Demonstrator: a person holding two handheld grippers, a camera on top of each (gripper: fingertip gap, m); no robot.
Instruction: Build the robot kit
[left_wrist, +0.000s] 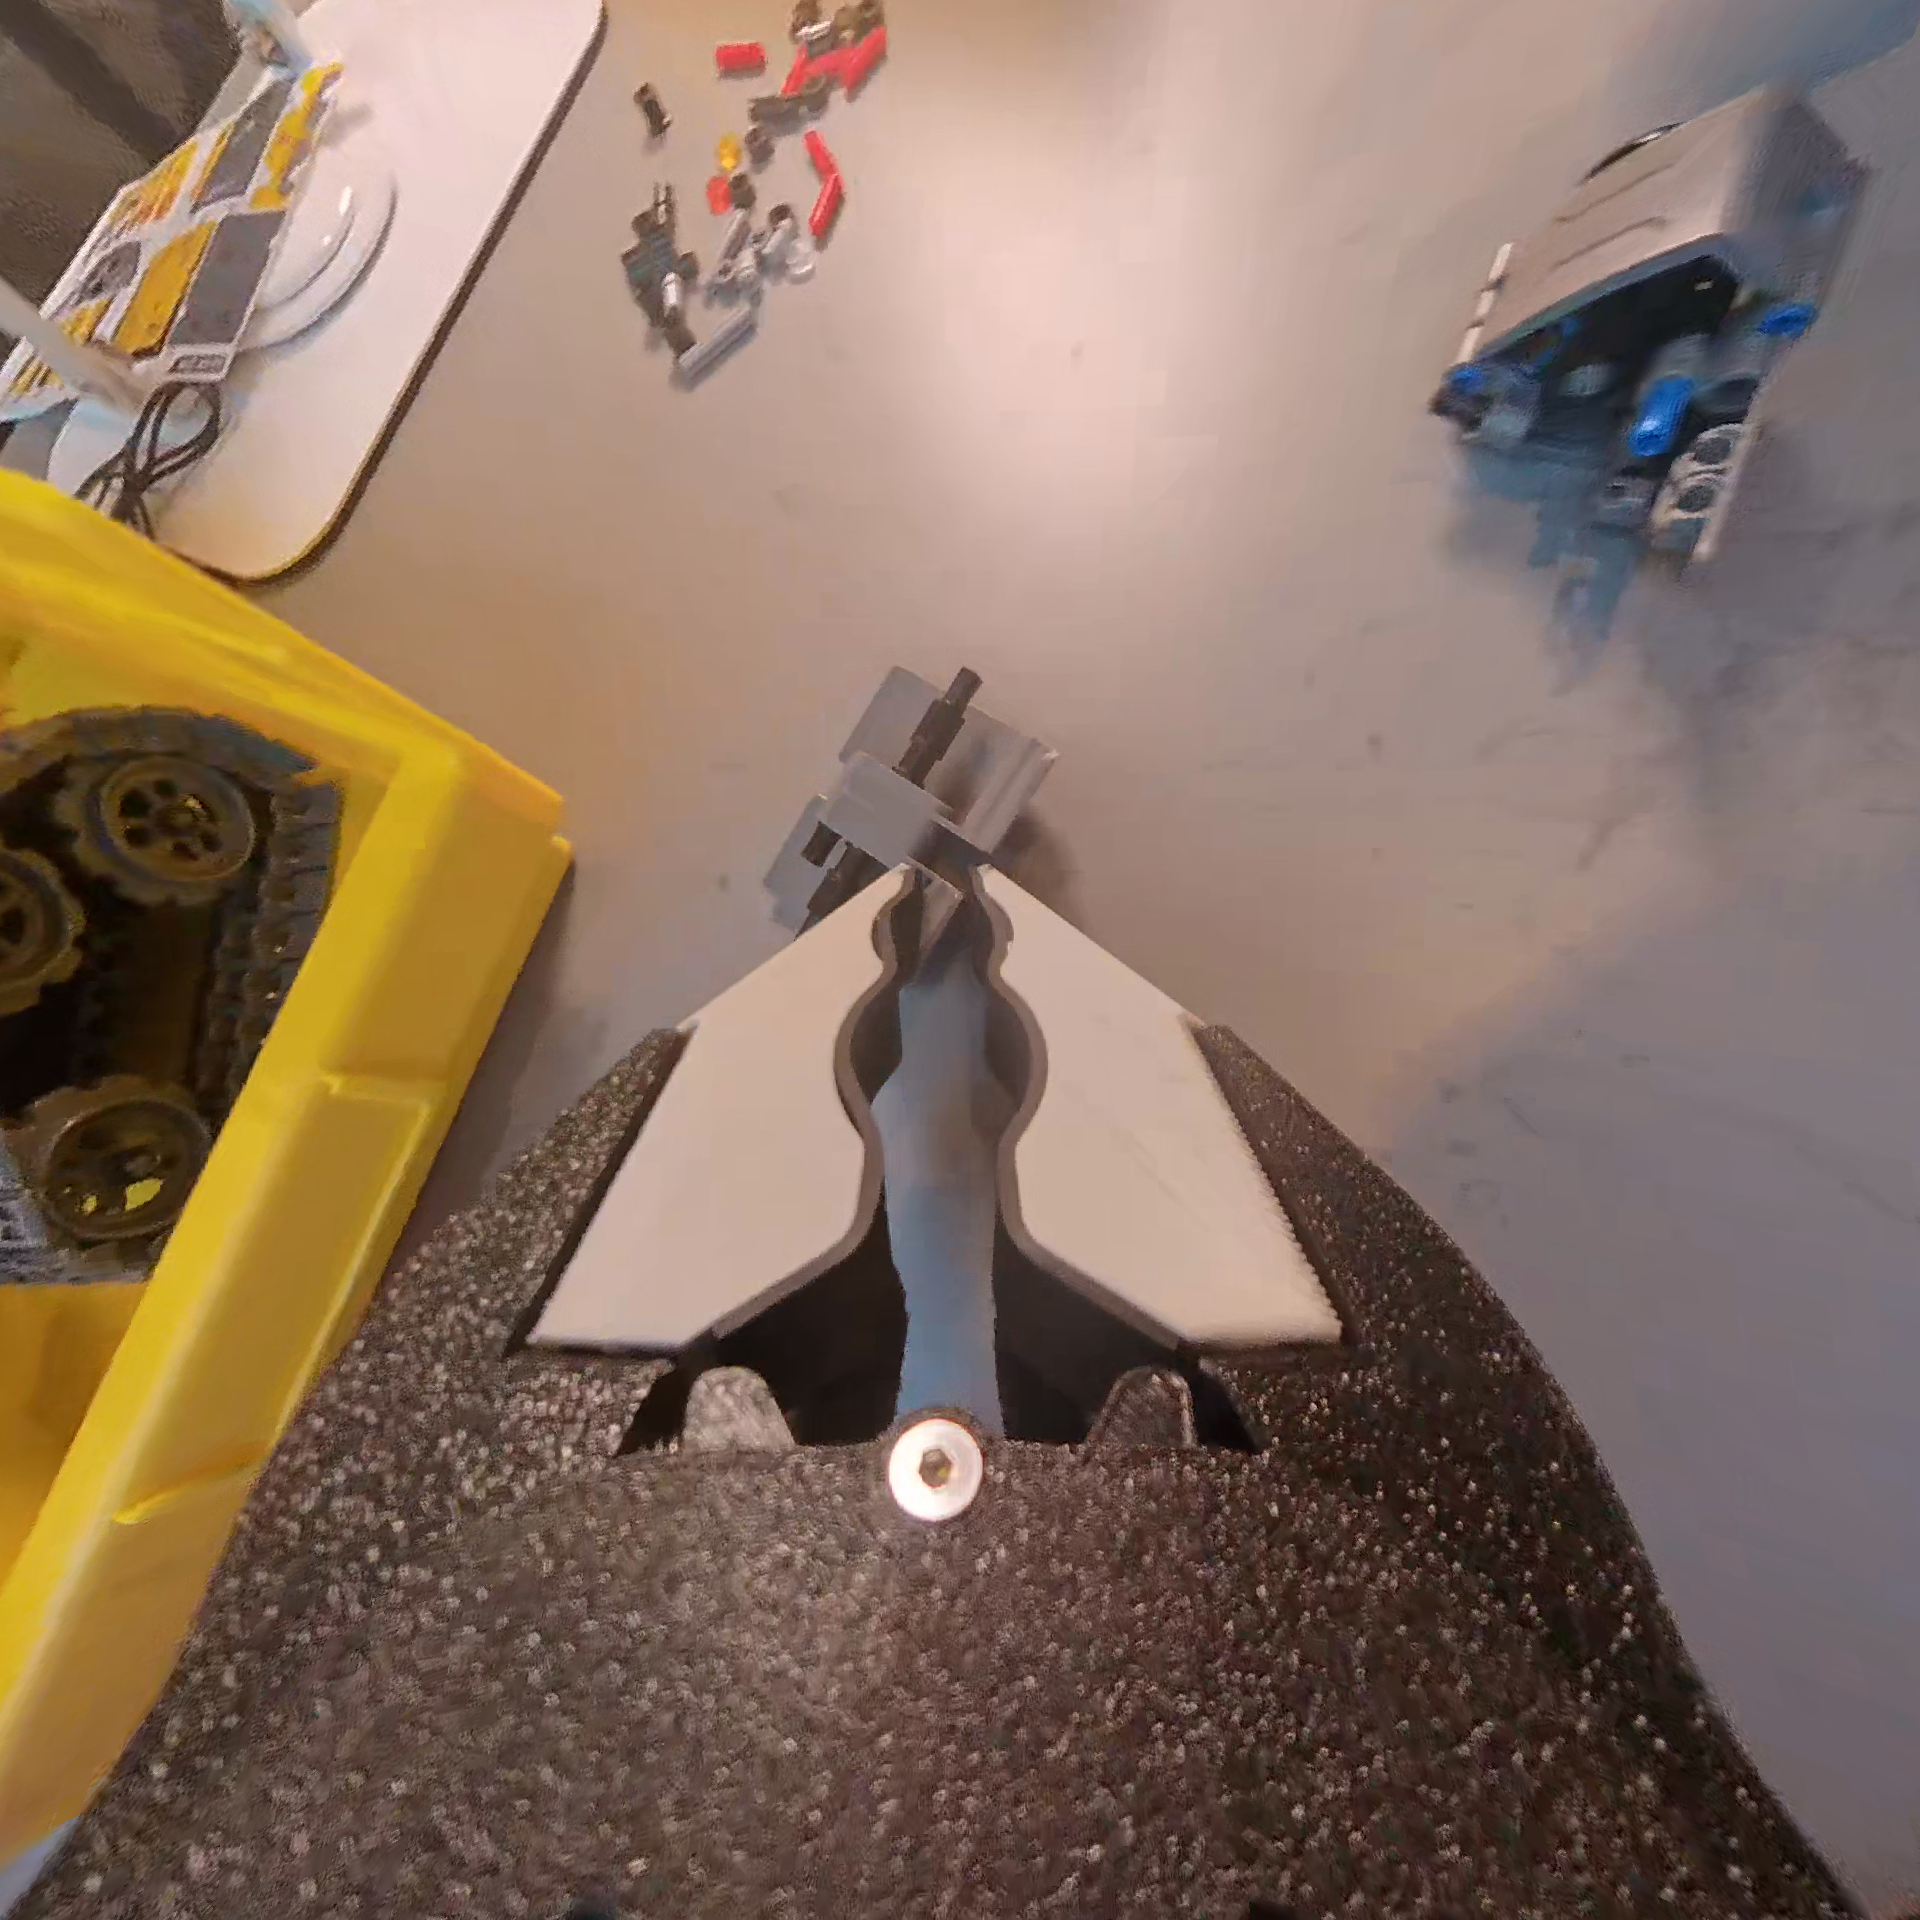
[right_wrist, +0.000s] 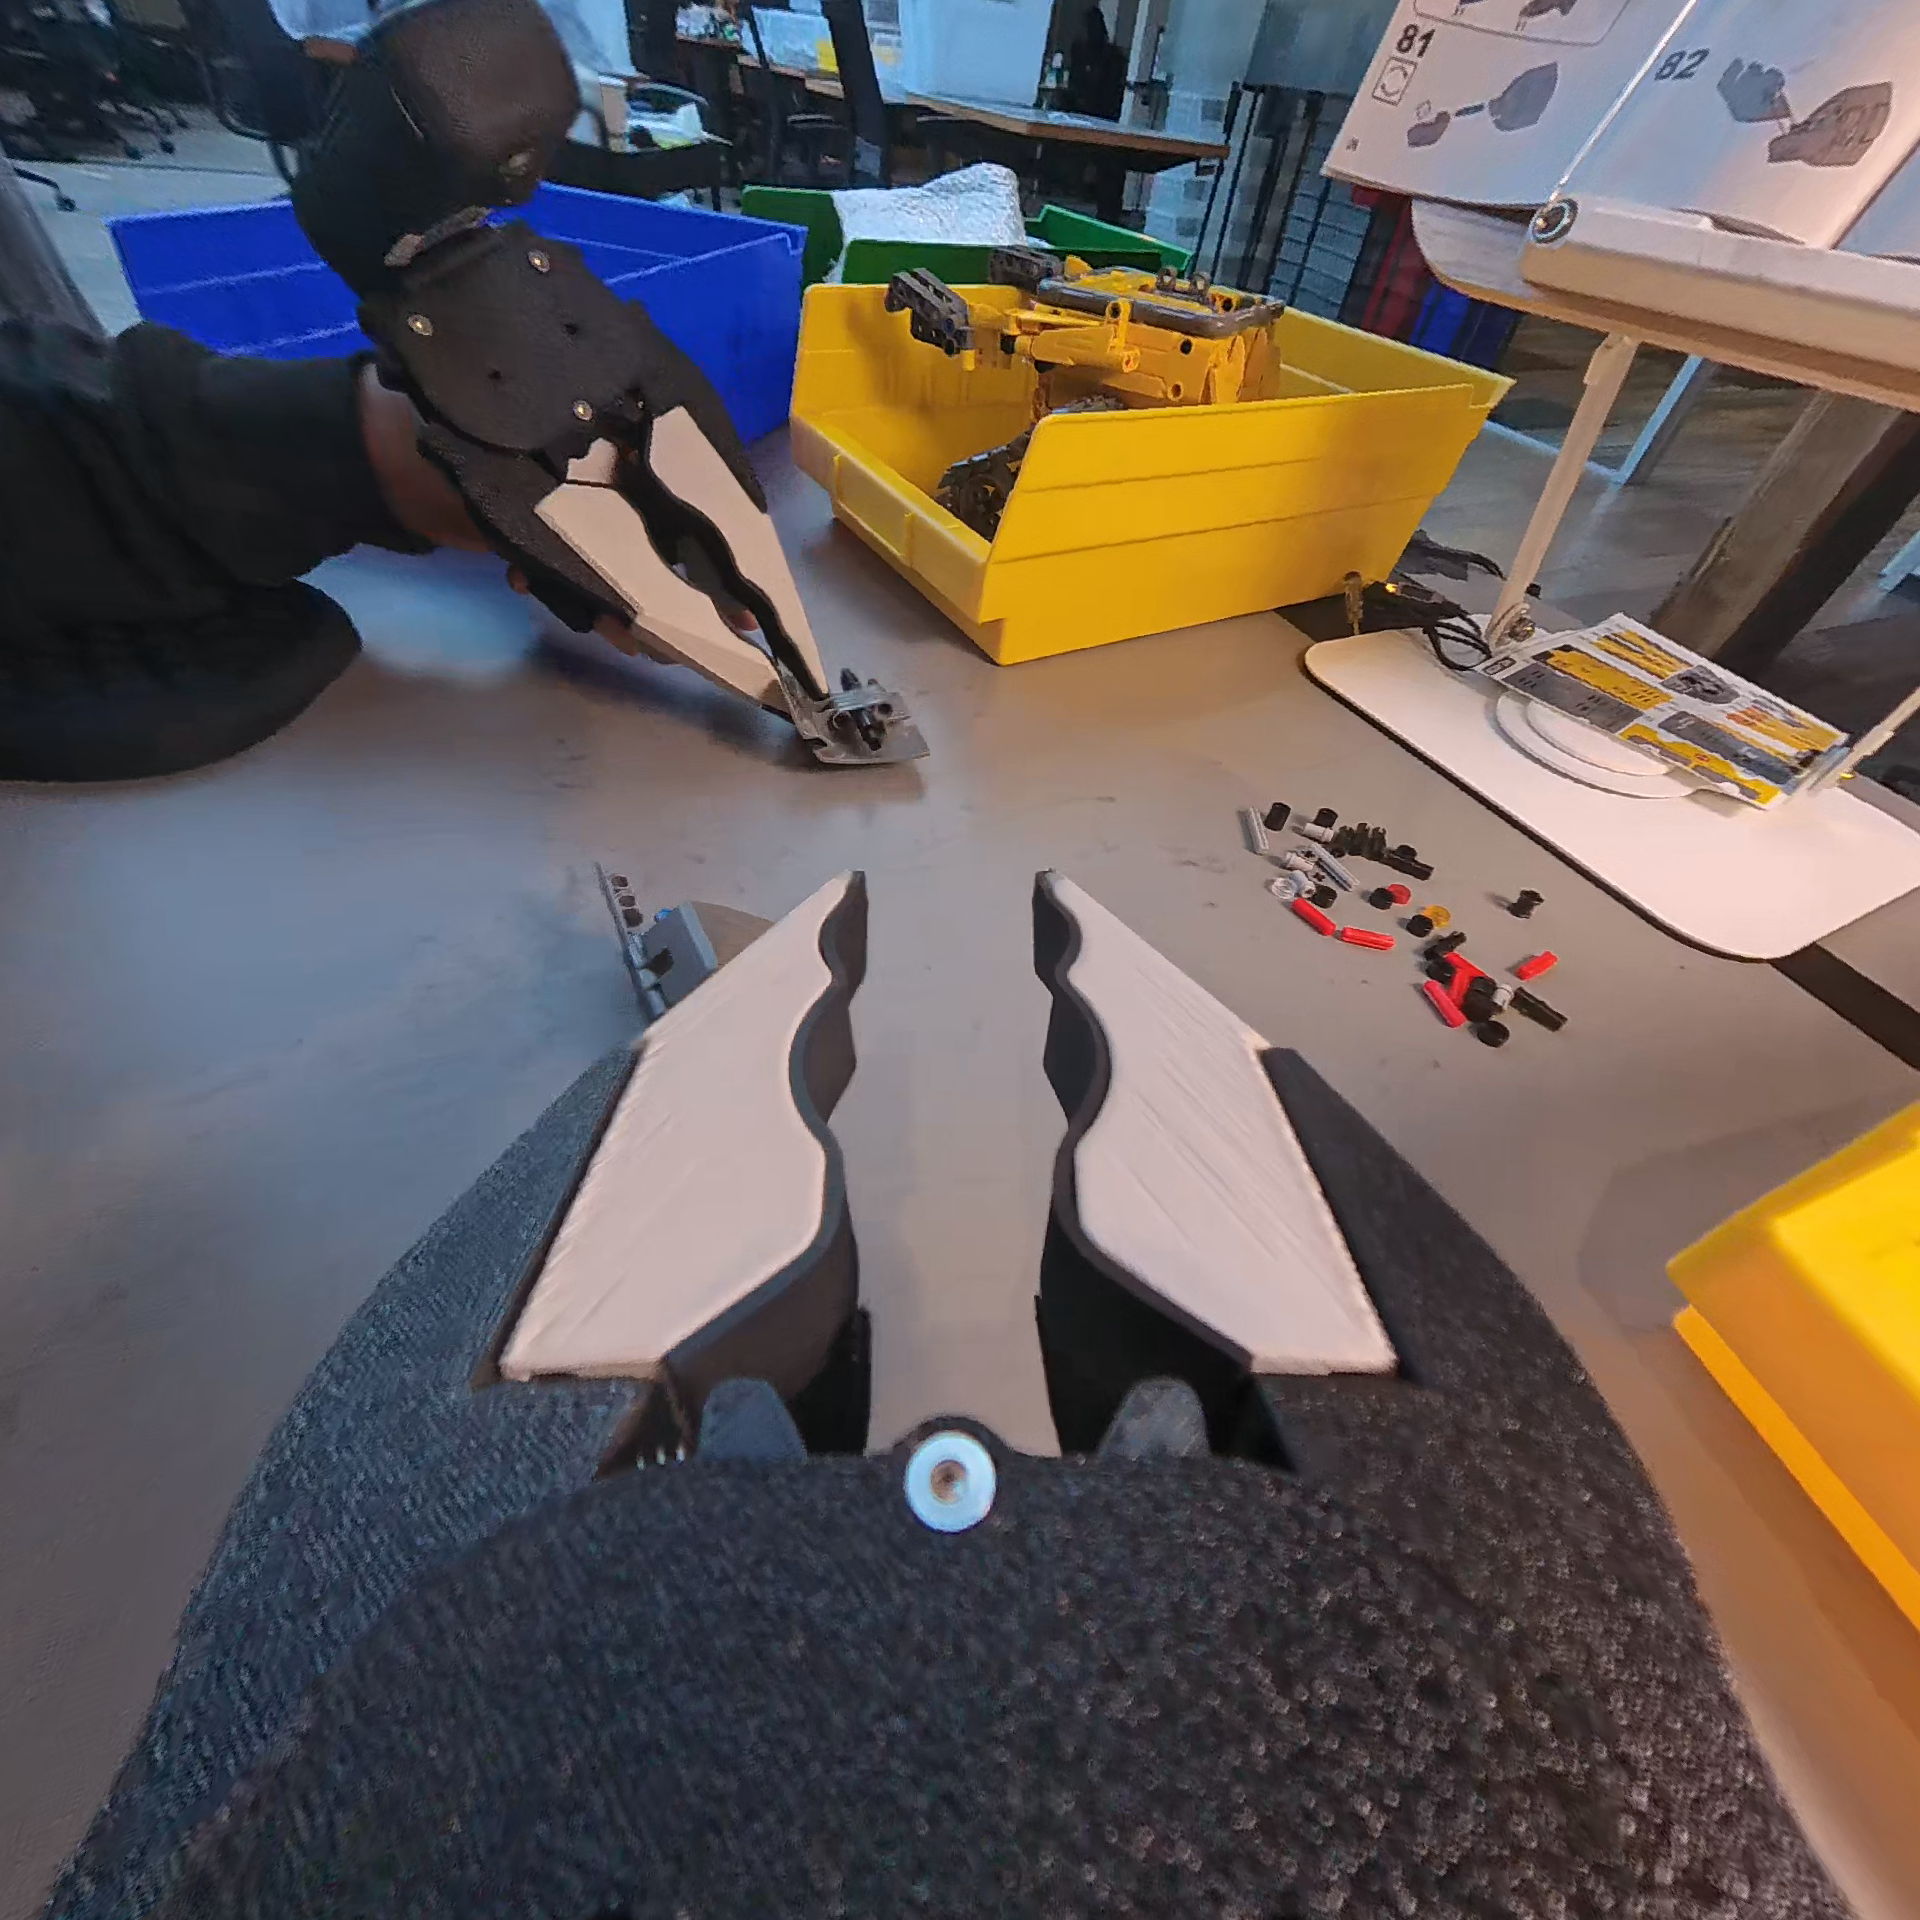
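My left gripper (left_wrist: 940, 883) is shut on a small grey brick assembly with black pins (left_wrist: 914, 790) and holds it against the grey tabletop. From the right wrist view the same left gripper (right_wrist: 805, 691) pinches that grey assembly (right_wrist: 862, 722) down on the table. My right gripper (right_wrist: 948, 894) is open and empty, just above the table. A grey beam piece (right_wrist: 655, 940) lies beside its left finger. A larger grey and blue brick model (left_wrist: 1662, 332) lies on the table, far right of the left gripper.
A yellow bin (right_wrist: 1143, 520) (left_wrist: 260, 987) holds a yellow tracked vehicle model (right_wrist: 1122, 343). Small red, black and grey loose parts (right_wrist: 1403, 925) (left_wrist: 758, 197) lie scattered. A white stand base (right_wrist: 1662, 821) carries an open instruction booklet (right_wrist: 1538, 83). Blue bin (right_wrist: 665, 270) and green bin (right_wrist: 1101, 244) behind; another yellow bin (right_wrist: 1818, 1351) at right. There is about 20 centimetres between the tips of the two grippers.
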